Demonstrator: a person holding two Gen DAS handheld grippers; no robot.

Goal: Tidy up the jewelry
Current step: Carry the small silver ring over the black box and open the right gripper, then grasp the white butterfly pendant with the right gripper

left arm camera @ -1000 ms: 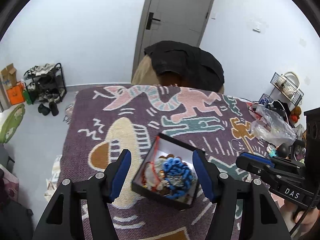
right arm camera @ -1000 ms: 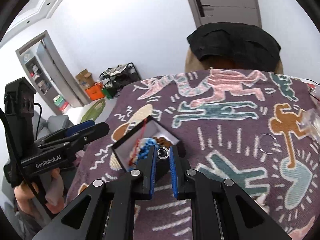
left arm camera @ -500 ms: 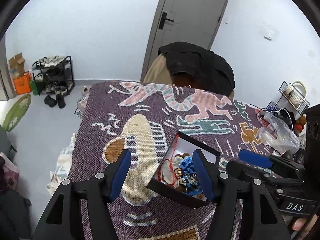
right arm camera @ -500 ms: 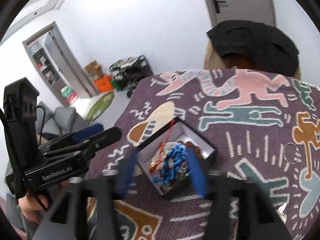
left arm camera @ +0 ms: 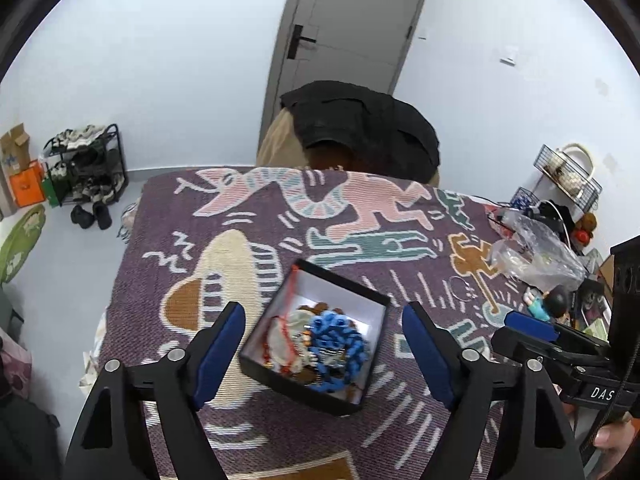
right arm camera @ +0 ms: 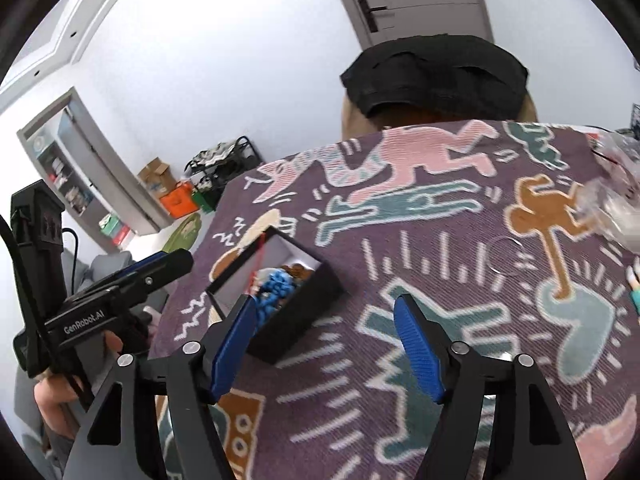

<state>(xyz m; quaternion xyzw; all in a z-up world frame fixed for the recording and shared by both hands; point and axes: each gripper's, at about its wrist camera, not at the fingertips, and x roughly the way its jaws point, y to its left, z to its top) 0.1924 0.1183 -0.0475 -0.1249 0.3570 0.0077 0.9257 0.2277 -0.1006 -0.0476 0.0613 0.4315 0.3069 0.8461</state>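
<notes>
An open black jewelry box [left arm camera: 348,286] with a white lining sits on the patterned purple blanket [left arm camera: 248,240]. It holds a blue bead bracelet [left arm camera: 338,338], a red string [left arm camera: 294,288] and other pieces. My left gripper [left arm camera: 324,354] is open and empty, its jaws either side of the box. My right gripper [right arm camera: 326,346] is open and empty, just right of the box [right arm camera: 296,320]. A thin silver ring [right arm camera: 505,255] lies on the blanket, also in the left wrist view [left arm camera: 462,289].
A clear plastic bag [left arm camera: 536,254] and small figurines [left arm camera: 550,302] lie at the blanket's right edge. A chair draped with black clothing [left arm camera: 360,132] stands behind the table. A shoe rack [left arm camera: 84,168] stands on the floor at left.
My right gripper was shut on a small piece over the box, then opened wide and drew back to the right. The left gripper stayed open around the box.
</notes>
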